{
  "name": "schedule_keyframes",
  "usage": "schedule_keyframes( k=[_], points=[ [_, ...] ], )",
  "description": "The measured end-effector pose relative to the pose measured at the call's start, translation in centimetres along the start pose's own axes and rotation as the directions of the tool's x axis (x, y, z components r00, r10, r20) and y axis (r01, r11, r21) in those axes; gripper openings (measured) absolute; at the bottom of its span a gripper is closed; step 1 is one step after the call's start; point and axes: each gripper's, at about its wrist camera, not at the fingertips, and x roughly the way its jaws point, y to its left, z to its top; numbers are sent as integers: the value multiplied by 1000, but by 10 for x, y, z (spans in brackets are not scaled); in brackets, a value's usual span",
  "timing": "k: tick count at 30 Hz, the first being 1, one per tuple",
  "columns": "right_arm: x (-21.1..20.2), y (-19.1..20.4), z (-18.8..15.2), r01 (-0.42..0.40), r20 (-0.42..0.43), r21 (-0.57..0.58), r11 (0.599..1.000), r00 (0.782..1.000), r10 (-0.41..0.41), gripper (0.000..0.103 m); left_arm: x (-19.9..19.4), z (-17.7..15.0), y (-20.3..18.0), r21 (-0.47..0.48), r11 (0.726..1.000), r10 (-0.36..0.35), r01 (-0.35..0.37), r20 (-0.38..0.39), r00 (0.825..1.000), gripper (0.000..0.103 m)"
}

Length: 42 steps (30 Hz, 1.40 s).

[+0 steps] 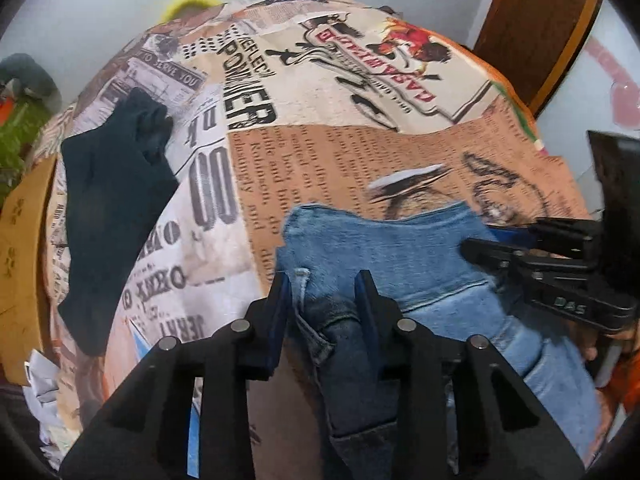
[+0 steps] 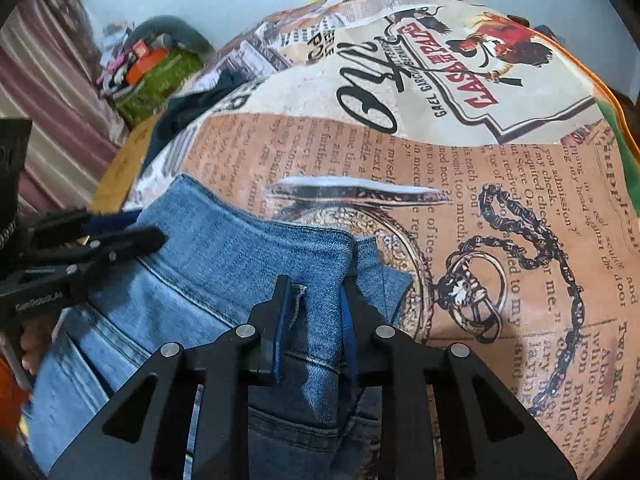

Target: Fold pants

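Left gripper (image 1: 324, 280) and right gripper (image 2: 316, 292) each pinched onto the jeans (image 2: 240, 248) waistband corners, ready to fold over the printed bedspread (image 2: 460, 184).

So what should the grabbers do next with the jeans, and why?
Probably lift and carry the held edge forward to fold it. The left gripper and right gripper each have denim of the jeans bunched between their pads, and the printed bedspread ahead lies bare.

Black hand-held gripper (image 1: 326, 280), blue pads (image 1: 283, 300)
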Motion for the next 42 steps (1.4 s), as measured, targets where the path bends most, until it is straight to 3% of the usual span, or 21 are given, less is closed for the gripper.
schedule_keyframes(
  k=[6, 8, 10, 12, 15, 18, 20, 29, 36, 42],
  points=[
    [-35, 16, -6, 85, 51, -74, 994, 995, -81, 21, -27, 5, -2, 2, 1000, 5, -5, 36, 999, 36],
    [-55, 22, -12, 46, 79, -69, 997, 996, -41, 23, -43, 2, -6, 18, 1000, 10, -11, 60, 998, 37],
    [-64, 26, -15, 14, 83, -62, 998, 996, -9, 31, -63, -3, -12, 35, 999, -19, 16, 87, 996, 41],
    [-73, 37, -23, -17, 83, -79, 997, 996, 23, 46, -74, -9, -17, 39, 998, -46, 43, 99, 994, 52],
    [-74, 53, -38, -48, 57, -109, 993, 997, 54, 51, -81, -23, -30, 75, 996, -64, 58, 83, 994, 58],
    [-64, 63, -57, -57, -10, -139, 989, 998, 56, 54, -70, -47, -41, 130, 991, -19, 17, 15, 1000, 61],
    [-62, 66, -75, -31, -11, -156, 987, 999, 30, 55, -63, -64, -41, 141, 990, 3, -2, -6, 1000, 66],
    [-90, 59, -118, -2, 11, -130, 991, 1000, 3, 60, -104, -121, -36, 121, 990, 64, -74, 82, 995, 70],
    [-102, 42, -144, -25, 20, -46, 999, 999, 26, 63, -117, -161, -27, 109, 984, 136, -144, 75, 988, 70],
    [-112, 22, -165, -17, 19, 5, 1000, 1000, 17, 66, -124, -178, -6, 26, 997, 77, -79, 57, 995, 72]
  ],
)
